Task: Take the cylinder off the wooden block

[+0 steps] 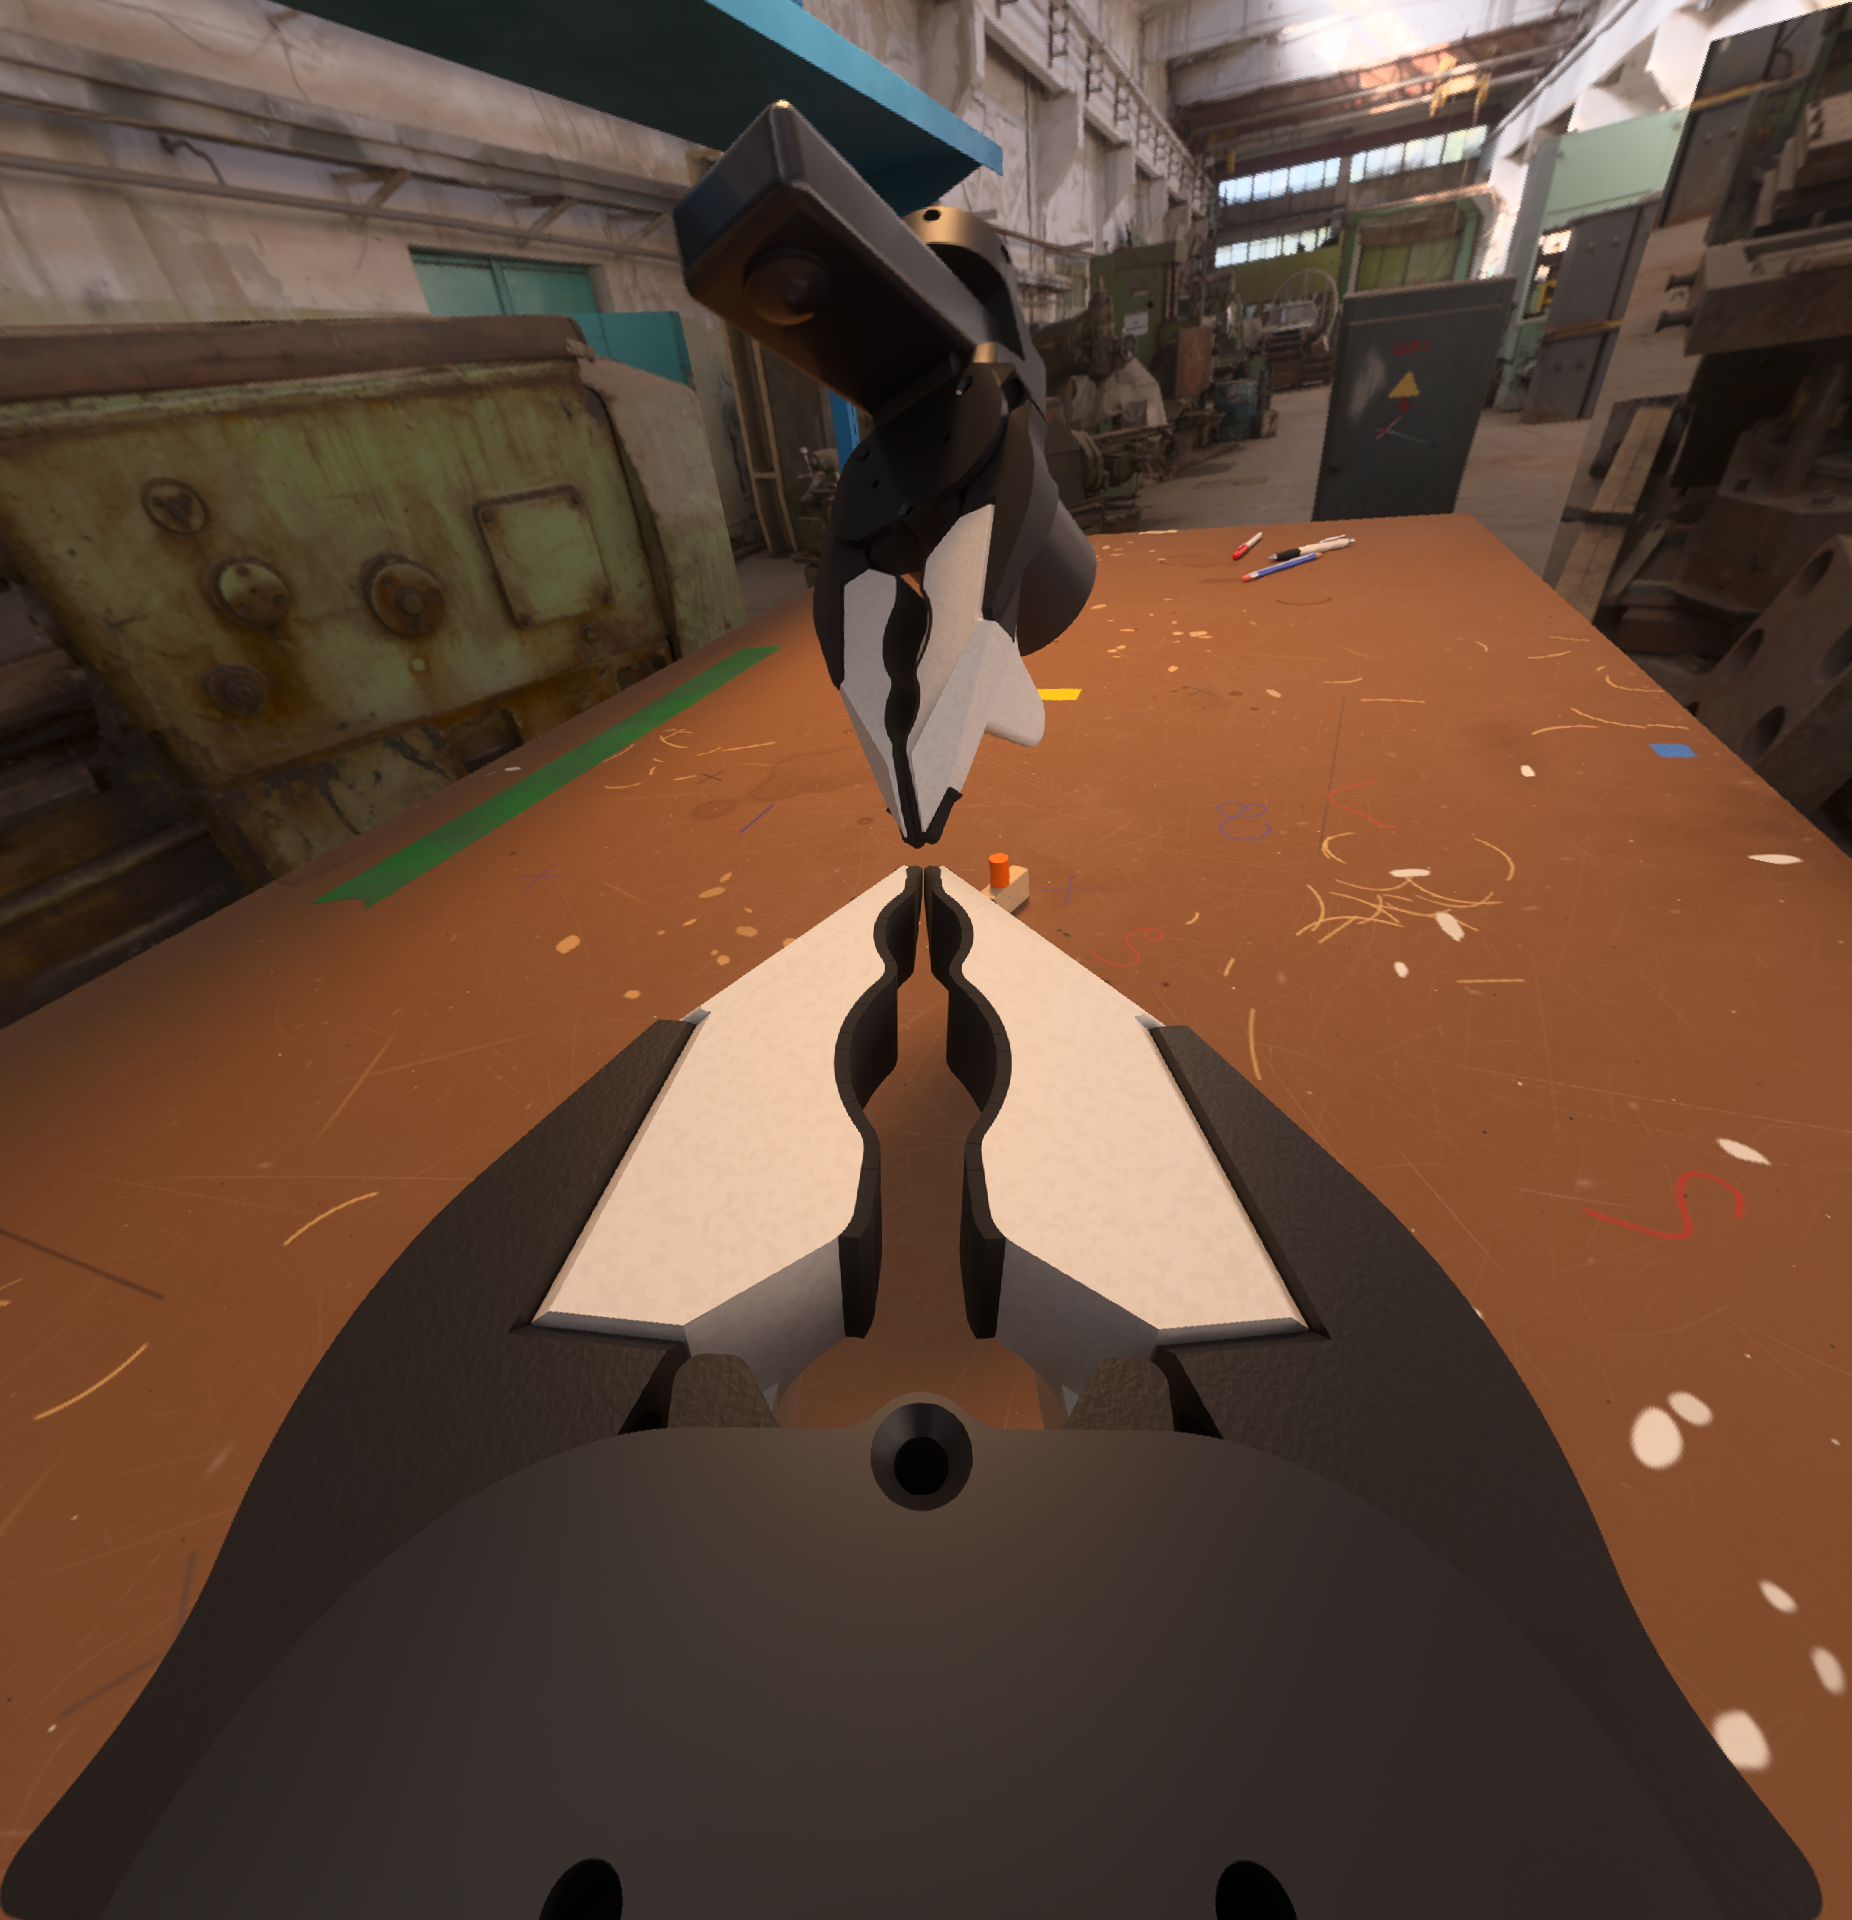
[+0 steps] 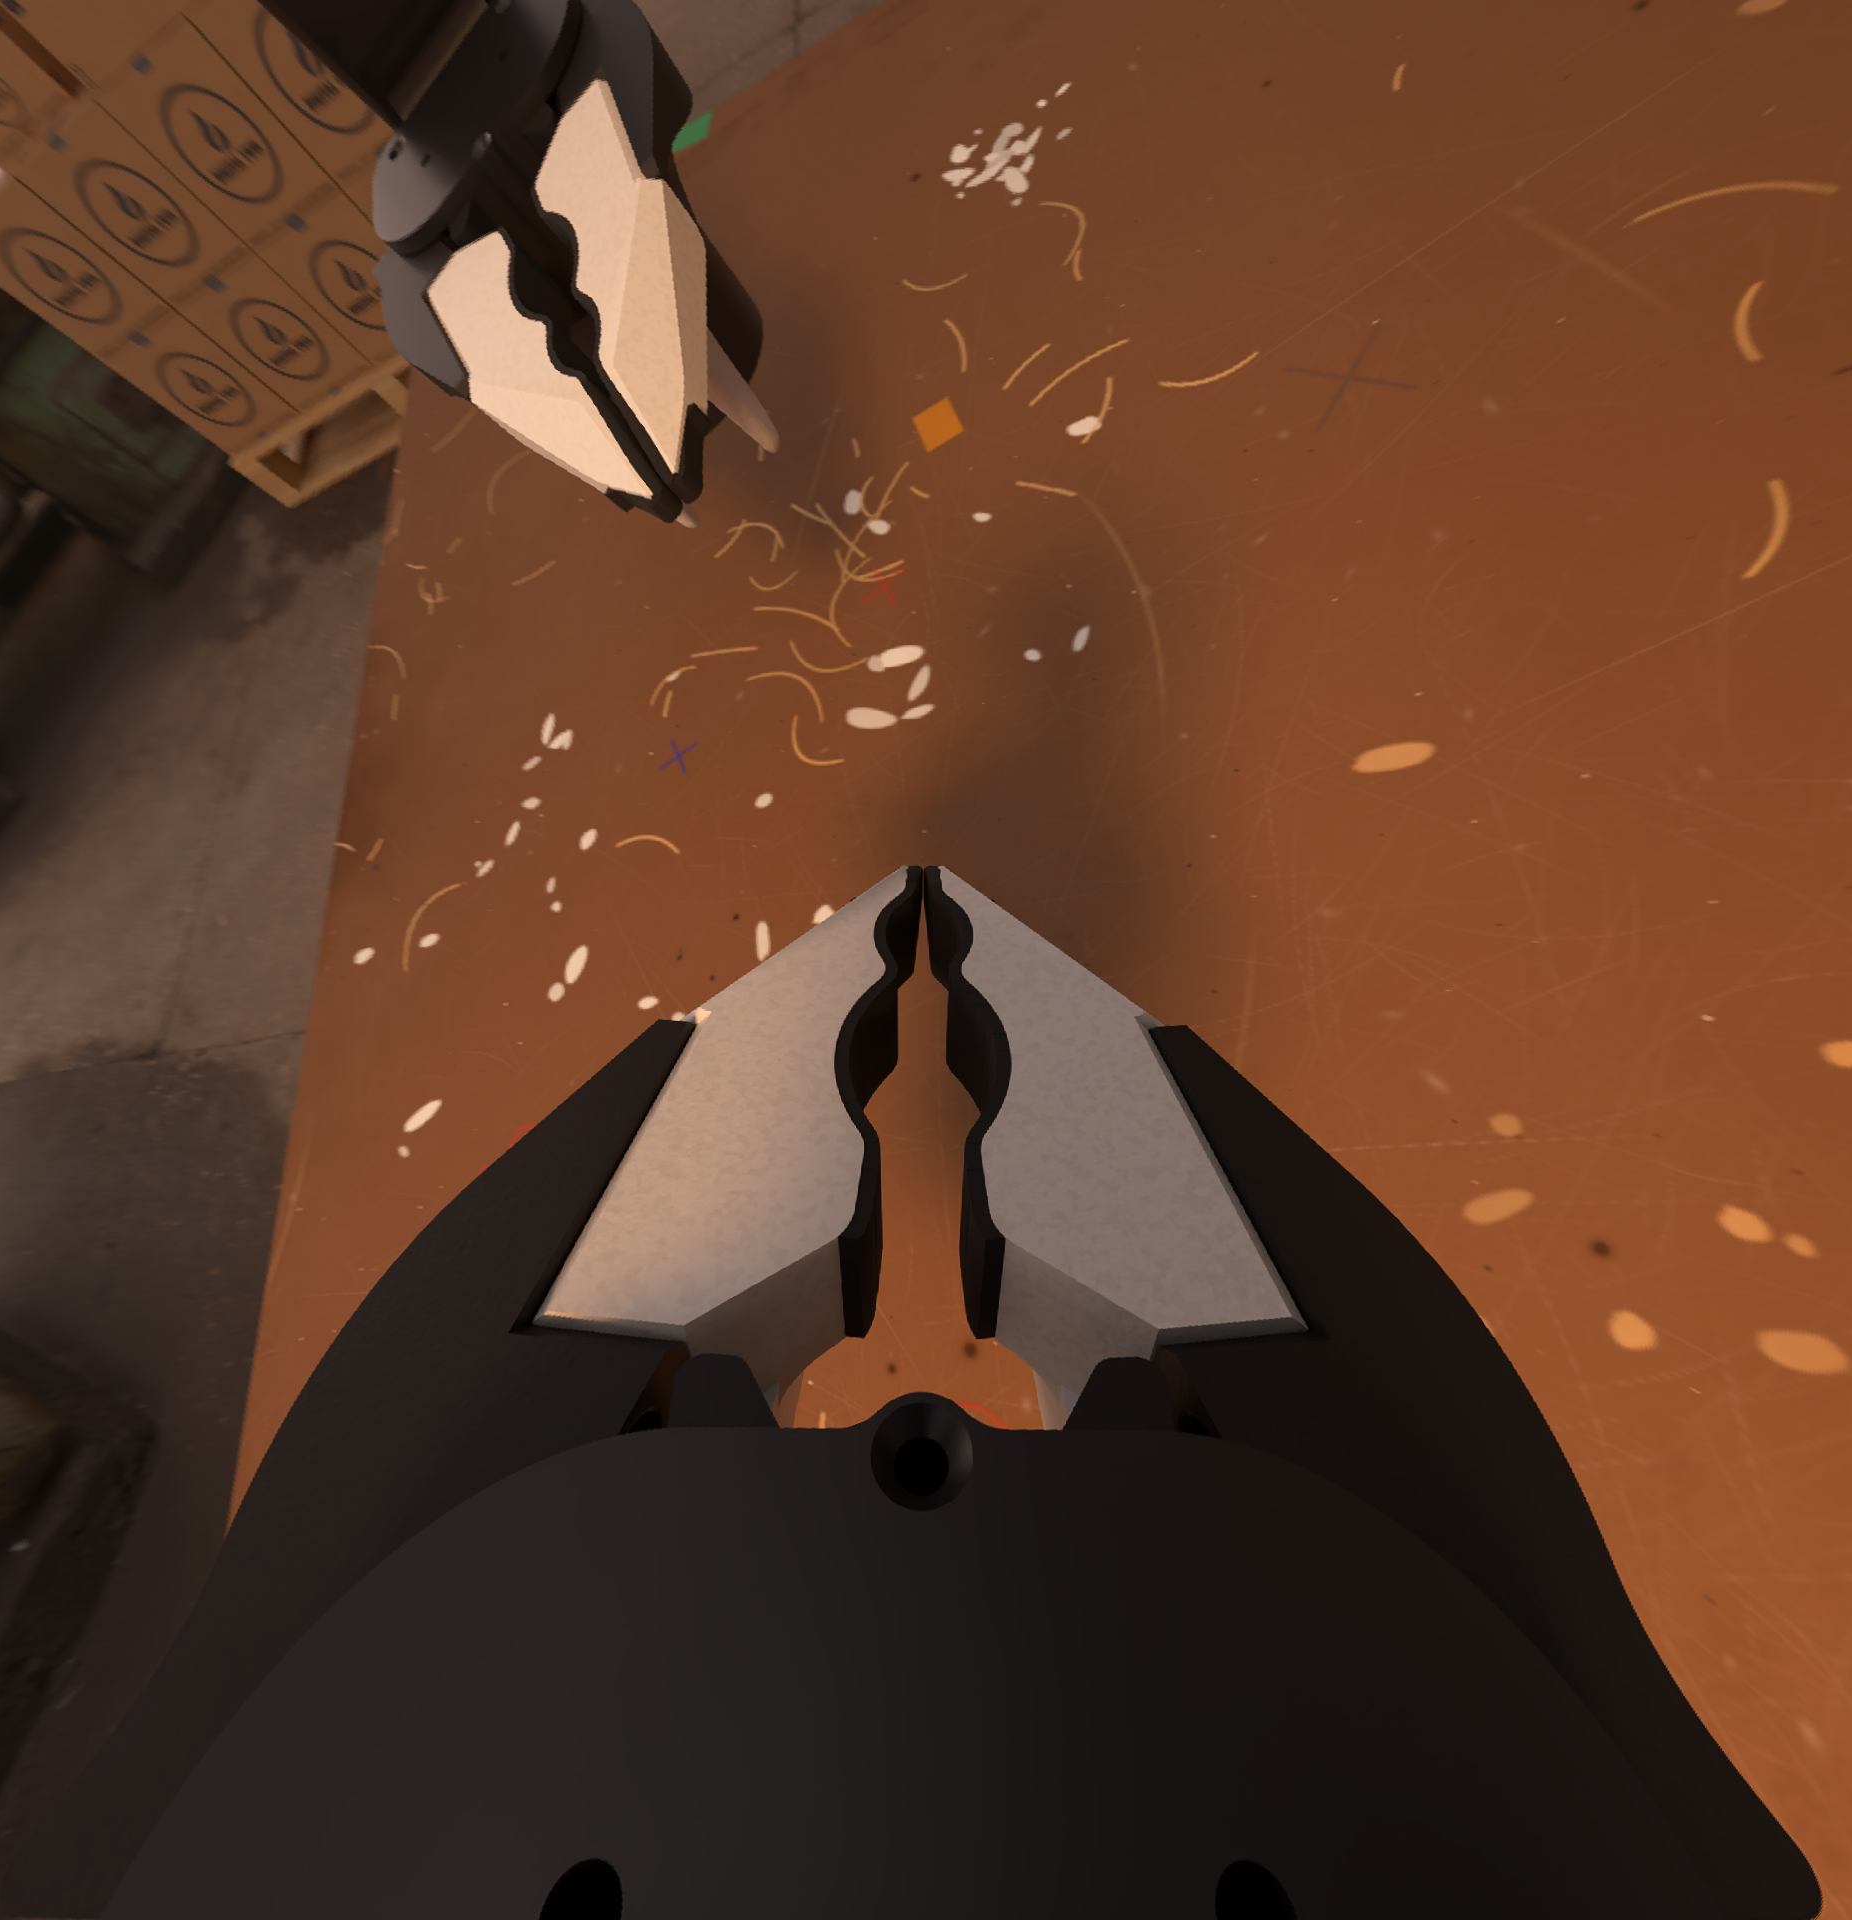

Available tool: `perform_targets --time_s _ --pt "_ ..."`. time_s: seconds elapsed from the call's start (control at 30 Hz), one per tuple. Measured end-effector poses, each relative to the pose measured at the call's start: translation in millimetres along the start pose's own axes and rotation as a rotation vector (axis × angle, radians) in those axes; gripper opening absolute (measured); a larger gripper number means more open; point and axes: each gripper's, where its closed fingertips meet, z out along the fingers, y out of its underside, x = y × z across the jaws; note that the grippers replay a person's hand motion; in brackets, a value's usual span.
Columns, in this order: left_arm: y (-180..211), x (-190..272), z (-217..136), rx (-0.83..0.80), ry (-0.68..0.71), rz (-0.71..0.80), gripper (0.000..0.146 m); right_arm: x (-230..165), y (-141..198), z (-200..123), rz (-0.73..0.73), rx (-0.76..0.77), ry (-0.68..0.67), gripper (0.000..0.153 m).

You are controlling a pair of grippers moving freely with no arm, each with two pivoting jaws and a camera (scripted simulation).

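Cylinder-removal had not begun: the left gripper [image 1: 922, 871], black-bodied with white finger plates, hovered above the scratched brown table [image 1: 1421, 1039] with its fingertips pressed together on nothing. Just beyond those tips and slightly right of them, the short orange cylinder [image 1: 998, 871] stood upright on the small pale wooden block [image 1: 1013, 891], which rested on the table. Above and just behind the block hung the right gripper [image 1: 922, 831], pointing down, its tips likewise together and empty. Far past the block, near the table's far edge, lay a few coloured pens [image 1: 1291, 553]. A green tape strip [image 1: 548, 779] ran along the table's left edge.
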Motion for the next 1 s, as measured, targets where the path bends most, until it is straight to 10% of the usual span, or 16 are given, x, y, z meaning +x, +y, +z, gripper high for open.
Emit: perform_targets --time_s 0.5,0.67,1.0 --pt "15.7 -16.0 8.1 -0.067 -0.093 0.004 0.000 38.8 -6.7 -66.2 -0.076 -0.041 0.426 0.000" --pt "21.8 -17.9 12.0 -0.083 -0.093 -0.020 0.000 46.5 0.2 -94.1 -0.103 0.071 0.481 0.023" --pt "19.9 -16.5 10.6 -0.073 -0.083 -0.020 0.000 66.6 142.2 -72.8 -0.028 -0.359 0.407 0.049"
